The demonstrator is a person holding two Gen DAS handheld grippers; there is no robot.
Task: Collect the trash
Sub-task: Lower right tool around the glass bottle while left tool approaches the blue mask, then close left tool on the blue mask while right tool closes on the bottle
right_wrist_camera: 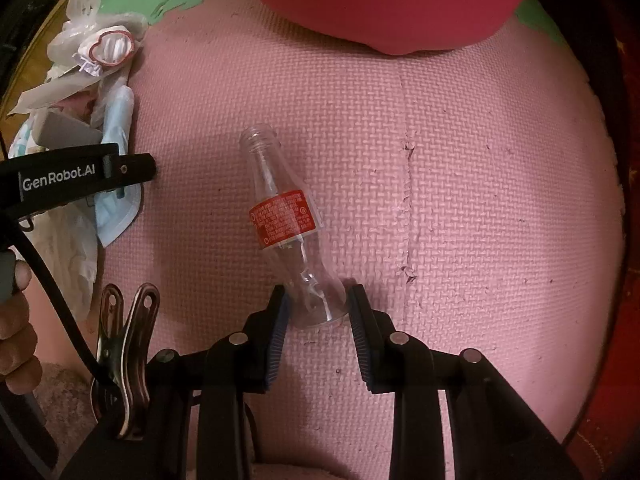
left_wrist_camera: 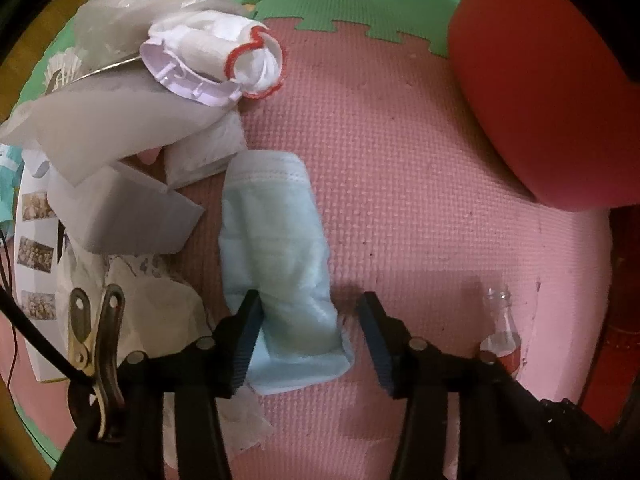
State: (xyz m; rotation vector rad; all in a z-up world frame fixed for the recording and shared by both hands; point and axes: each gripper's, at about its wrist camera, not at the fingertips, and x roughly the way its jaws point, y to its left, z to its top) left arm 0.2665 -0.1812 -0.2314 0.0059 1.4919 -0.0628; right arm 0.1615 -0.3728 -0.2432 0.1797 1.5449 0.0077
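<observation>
Both grippers are black with blue ribbed pads (right_wrist_camera: pixel 276 344), round silver screws (right_wrist_camera: pixel 237 338) and a metal spring clip (right_wrist_camera: pixel 124 360) holding a black cable (right_wrist_camera: pixel 52 288); one arm reads "GenRobot.AI" (right_wrist_camera: pixel 58 182).

Mask (left_wrist_camera: pixel 276 264) right of litter pile (left_wrist_camera: pixel 120 168), bottle (right_wrist_camera: pixel 288 224) further right

Clear glossy plastic bottle (right_wrist_camera: pixel 286 224) on rough-woven matt pink foam mat (right_wrist_camera: pixel 460 184).

Left gripper (left_wrist_camera: pixel 310 300) pointed down, jaws parted wide, only one pad touching the blue mask (left_wrist_camera: pixel 276 264) between them. Right gripper (right_wrist_camera: pixel 316 294) pointed down, both pads against the base of the clear bottle (right_wrist_camera: pixel 290 220). Bare hand (right_wrist_camera: pixel 16 328) on left gripper's handle.
</observation>
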